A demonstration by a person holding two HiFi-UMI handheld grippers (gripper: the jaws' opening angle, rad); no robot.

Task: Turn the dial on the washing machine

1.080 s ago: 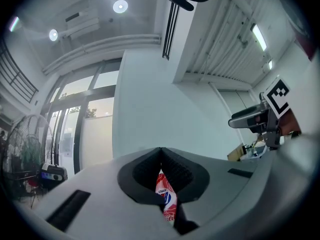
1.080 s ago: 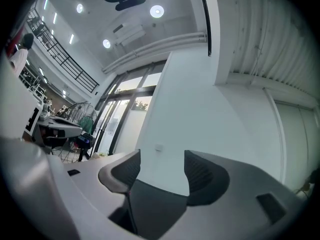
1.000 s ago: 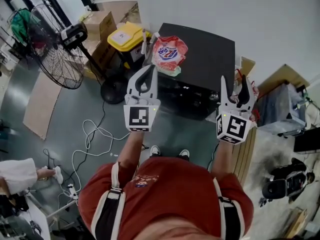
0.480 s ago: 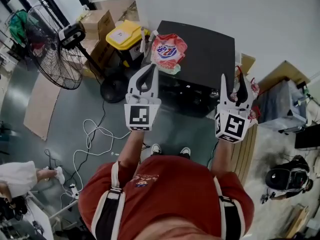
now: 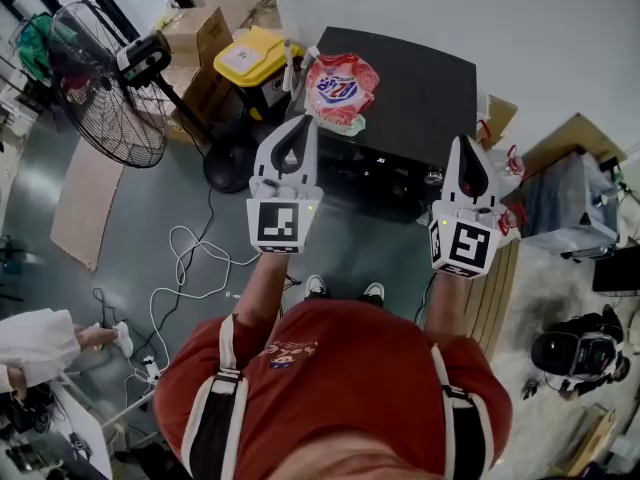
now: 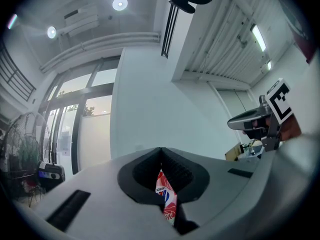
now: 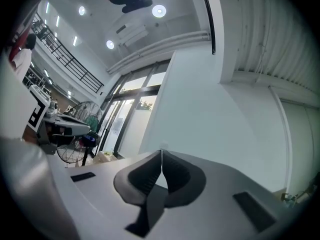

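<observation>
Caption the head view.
Person at washing machine, red-and-white bag on top; left gripper shut, right gripper just closed, both empty.

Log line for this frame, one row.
left gripper: shut, empty | right gripper: jaws just closed, nothing between | washing machine: untouched | detergent bag: on its top

Right gripper [image 7: 161, 156] at lower centre, jaws just closed and tips touching with nothing between them, against a white wall [image 7: 215, 114]; tall windows [image 7: 131, 115] at centre left, standing fan [image 7: 90, 115] at mid left behind the left gripper [image 7: 75, 126], round ceiling lights [image 7: 159, 10] at top.
</observation>
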